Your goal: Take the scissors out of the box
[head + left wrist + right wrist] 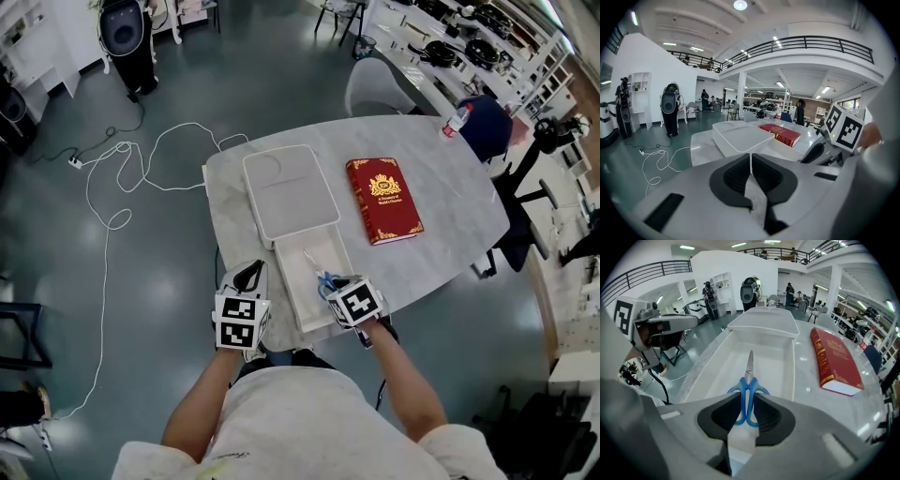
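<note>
The grab is made but the job isn't finished: the right claw point(745, 397) is clamped on the blue handles of the scissors point(748, 376), whose blades point out over the open white box point(712, 362), not yet clear of it. I see nothing else inside the box. Its lid point(289, 192) lies at the far end on the table point(441, 178). The left claw point(750, 157) is pressed together, empty, just beside the box.

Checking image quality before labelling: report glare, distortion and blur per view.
Head view: sharp, ceiling lights glare off the floor. Left gripper view: heavy fisheye bend, black corners. Right gripper view: same bend, scissors in focus, table glinting.
</note>
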A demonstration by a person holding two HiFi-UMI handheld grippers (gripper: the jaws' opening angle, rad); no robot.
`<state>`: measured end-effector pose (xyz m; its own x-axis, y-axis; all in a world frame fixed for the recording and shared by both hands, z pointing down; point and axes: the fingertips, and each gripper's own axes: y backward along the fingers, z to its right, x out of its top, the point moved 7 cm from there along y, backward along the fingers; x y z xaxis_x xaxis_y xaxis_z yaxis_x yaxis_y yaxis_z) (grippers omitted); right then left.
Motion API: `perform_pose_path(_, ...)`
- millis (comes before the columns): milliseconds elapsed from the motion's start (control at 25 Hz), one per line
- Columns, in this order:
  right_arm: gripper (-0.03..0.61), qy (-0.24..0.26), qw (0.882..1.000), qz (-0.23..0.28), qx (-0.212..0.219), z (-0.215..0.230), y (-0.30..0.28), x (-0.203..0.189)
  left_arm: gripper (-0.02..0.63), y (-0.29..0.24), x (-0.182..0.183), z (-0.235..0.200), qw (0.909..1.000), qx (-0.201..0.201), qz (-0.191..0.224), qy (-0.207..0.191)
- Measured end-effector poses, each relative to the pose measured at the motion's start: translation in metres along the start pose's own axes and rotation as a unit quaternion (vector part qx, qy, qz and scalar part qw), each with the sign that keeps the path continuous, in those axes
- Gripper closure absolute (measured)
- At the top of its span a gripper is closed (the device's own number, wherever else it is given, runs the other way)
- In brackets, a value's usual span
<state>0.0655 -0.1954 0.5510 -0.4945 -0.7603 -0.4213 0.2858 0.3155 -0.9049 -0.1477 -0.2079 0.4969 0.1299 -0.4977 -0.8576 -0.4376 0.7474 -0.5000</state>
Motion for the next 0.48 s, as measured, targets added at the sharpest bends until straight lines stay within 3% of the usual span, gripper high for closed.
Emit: perform_pose_path(480, 0.488, -0.018, 0.995, 0.093, -0.006, 0.018, 0.053, 0.007, 0.595, -0.007, 0.018, 0.015, 0.9999, -0.003, 0.011, -0.009)
